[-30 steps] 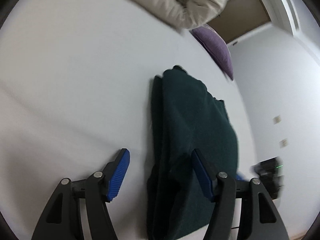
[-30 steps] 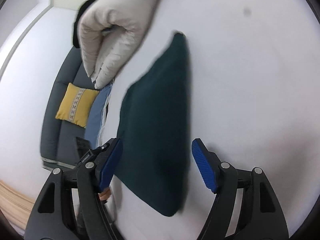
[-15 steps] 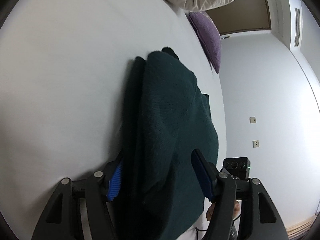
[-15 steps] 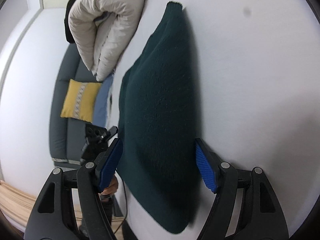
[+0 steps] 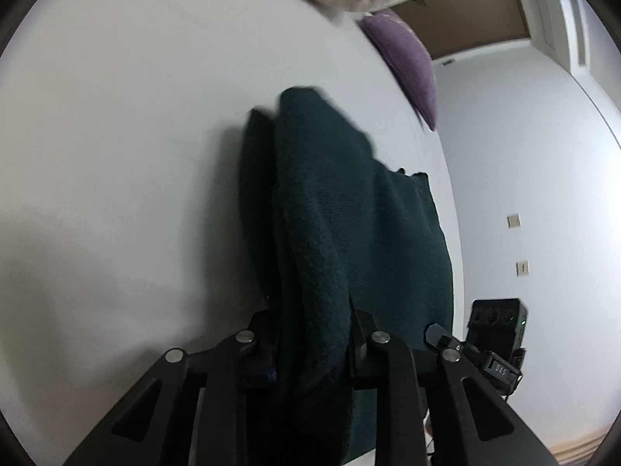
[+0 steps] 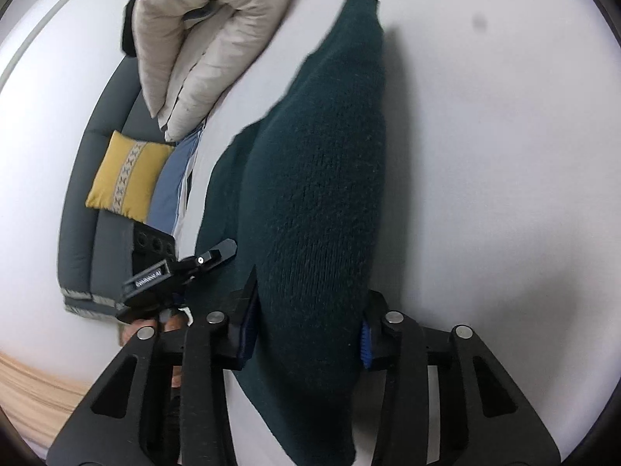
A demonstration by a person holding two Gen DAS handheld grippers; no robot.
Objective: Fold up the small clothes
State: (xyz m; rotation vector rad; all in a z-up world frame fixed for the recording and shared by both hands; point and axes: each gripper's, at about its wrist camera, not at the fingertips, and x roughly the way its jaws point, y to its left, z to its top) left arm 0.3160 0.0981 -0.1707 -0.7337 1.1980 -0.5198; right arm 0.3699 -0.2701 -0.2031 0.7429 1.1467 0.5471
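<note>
Sweater (image 5: 349,233), dark green, lies on the white bench (image 5: 116,155). Left gripper (image 5: 314,338) and right gripper (image 6: 306,334) each have their jaws squeezed on its near edge. Next, I think: lift together and fold it over.

A white surface (image 6: 504,155) fills most of both views. A puffy beige garment (image 6: 205,39) lies bunched at its far edge, beside a purple cushion (image 5: 411,62). Off the surface stands a grey sofa (image 6: 89,209) holding a yellow cushion with a patterned stripe (image 6: 128,178) and blue fabric (image 6: 170,190). Two wall switch plates (image 5: 514,221) sit on a pale wall near a brown door (image 5: 465,11).
</note>
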